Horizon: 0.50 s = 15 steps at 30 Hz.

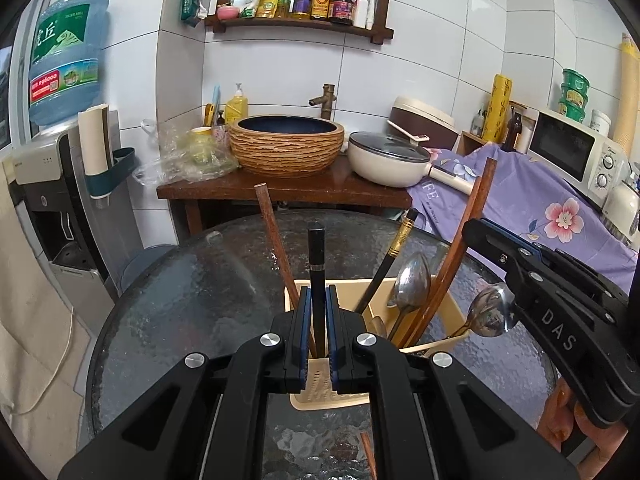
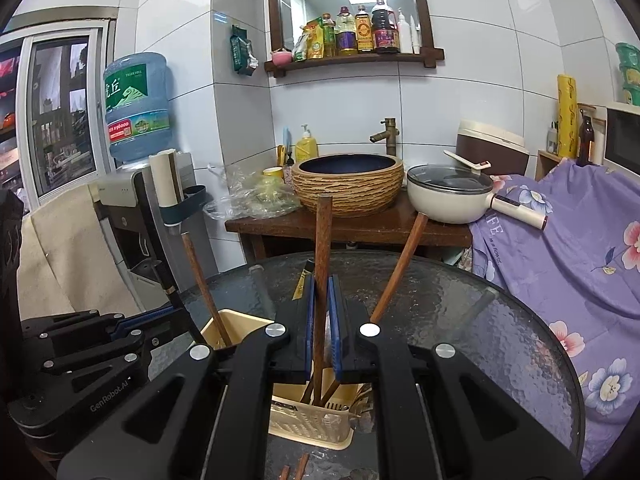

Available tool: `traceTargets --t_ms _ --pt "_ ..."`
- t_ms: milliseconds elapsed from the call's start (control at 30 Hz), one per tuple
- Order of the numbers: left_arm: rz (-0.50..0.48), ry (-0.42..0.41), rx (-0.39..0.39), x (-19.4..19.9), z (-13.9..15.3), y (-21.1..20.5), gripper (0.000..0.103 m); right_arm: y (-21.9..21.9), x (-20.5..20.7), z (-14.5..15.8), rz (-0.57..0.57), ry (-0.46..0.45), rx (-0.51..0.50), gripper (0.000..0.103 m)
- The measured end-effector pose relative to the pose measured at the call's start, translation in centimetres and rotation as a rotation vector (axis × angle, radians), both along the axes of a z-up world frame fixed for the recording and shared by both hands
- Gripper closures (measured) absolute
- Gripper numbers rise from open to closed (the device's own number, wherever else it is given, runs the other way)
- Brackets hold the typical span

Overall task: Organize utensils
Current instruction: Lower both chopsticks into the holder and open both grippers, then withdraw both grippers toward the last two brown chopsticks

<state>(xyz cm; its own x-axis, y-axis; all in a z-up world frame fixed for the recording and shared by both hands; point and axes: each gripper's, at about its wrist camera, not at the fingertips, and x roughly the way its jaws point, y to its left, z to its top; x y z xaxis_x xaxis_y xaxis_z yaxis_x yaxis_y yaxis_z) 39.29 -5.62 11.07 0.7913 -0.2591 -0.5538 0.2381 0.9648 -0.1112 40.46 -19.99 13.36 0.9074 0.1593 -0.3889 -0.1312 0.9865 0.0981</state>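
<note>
Black chopstick point(image 1: 318, 280) clenched upright in left jaws; wooden chopstick point(image 2: 322, 248) in right jaws.

"DAS" shows on the right tool point(image 1: 512, 312), "GenRobot.AI" on the left tool point(image 2: 176, 312), "TIGER HILL" on the water jug point(image 2: 136, 104), "LIFE" on the purple cloth point(image 2: 496, 236).

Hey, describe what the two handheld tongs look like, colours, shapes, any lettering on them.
Both tongs are matte black plastic with angular linkage arms, triangular cut-outs and round silver screw heads. The left tongs and right tongs each carry flat fingers faced with ribbed blue pads. White lettering shows on the bodies: "DAS" on the right one, "GenRobot.AI" on the left. No cables or sleeves are visible.
</note>
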Motion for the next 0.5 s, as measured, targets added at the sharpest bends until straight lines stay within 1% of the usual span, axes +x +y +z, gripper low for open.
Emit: traceTargets --t_ms 33,67,100,133,167,200,267,300,333,367,400,433,467,500 --pt "0.001 -0.002 -0.006 -0.1 0.0 0.0 0.095 0.0 -0.1 0.0 0.0 -0.004 -0.003 0.094" --pt "-0.001 -0.007 -0.013 -0.2 0.0 0.2 0.093 -0.2 -0.4 0.1 -0.002 -0.016 -0.003 0.09" --pt "-0.001 -0.014 -0.014 -0.3 0.1 0.4 0.091 -0.3 -0.6 0.3 -0.004 -0.024 -0.002 0.076" --pt "0.0 -0.023 -0.013 -0.6 0.3 0.4 0.088 -0.5 -0.8 0.4 -0.004 -0.03 0.003 0.067" --pt "-0.003 -0.029 -0.013 -0.9 0.4 0.4 0.082 -0.8 -1.4 0.5 -0.001 -0.043 0.016 0.051" --pt "-0.011 -0.04 -0.017 -1.4 0.5 0.6 0.078 -0.9 -1.8 0.6 -0.001 -0.055 0.024 0.05" --pt "-0.024 -0.066 -0.014 -2.7 0.6 0.7 0.066 -1.2 -2.9 1.0 0.0 -0.074 0.023 0.05" --pt "-0.029 -0.079 -0.008 -3.4 0.6 0.8 0.064 -1.4 -3.8 1.1 0.004 -0.084 0.027 0.05" --pt "-0.032 -0.099 -0.002 -4.3 0.6 0.9 0.058 -1.6 -4.6 1.1 0.008 -0.09 0.038 0.05" --pt "-0.031 -0.111 0.001 -5.1 0.5 1.0 0.05 -1.7 -5.3 1.1 0.014 -0.091 0.046 0.05" --pt "-0.03 -0.126 -0.001 -6.1 0.3 1.2 0.044 -1.8 -6.3 1.0 0.021 -0.088 0.05 0.05" --pt "-0.029 -0.136 -0.009 -7.0 -0.1 1.6 0.032 -1.8 -7.4 0.8 0.028 -0.088 0.049 0.05" --pt "-0.027 -0.139 -0.021 -7.6 -0.5 1.8 0.022 -1.6 -8.1 0.6 0.038 -0.087 0.046 0.05" --pt "-0.02 -0.137 -0.034 -8.1 -1.1 2.2 0.021 -1.3 -9.1 0.1 0.056 -0.085 0.035 0.05"
